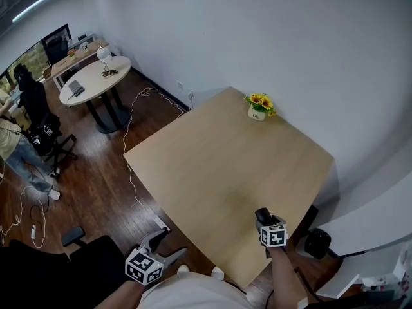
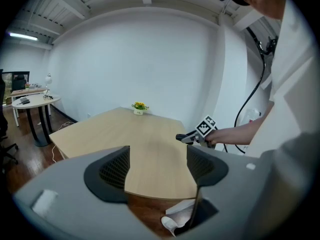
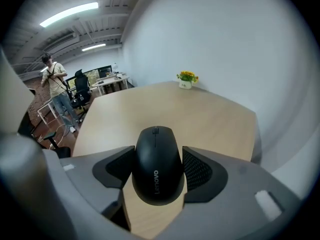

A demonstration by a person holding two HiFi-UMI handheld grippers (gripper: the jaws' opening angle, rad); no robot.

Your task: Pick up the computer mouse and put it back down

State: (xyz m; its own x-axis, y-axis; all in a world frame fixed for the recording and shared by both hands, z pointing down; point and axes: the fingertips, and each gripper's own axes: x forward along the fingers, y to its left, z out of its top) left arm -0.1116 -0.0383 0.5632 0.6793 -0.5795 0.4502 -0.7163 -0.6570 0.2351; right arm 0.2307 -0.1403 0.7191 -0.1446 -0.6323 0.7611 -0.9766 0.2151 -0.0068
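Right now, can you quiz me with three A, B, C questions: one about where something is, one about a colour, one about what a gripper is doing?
1. Where on the table does the flower pot stand?
A) at the far edge
B) in the middle
C) at the near edge

2. What colour is the mouse?
A) white
B) black
C) red

3. What is the right gripper doing?
A) open and empty
B) shut on the mouse
C) lying on the floor

Answers:
1 A, the head view shows it at the far edge.
2 B, it looks black all over.
3 B, both pads press its sides.
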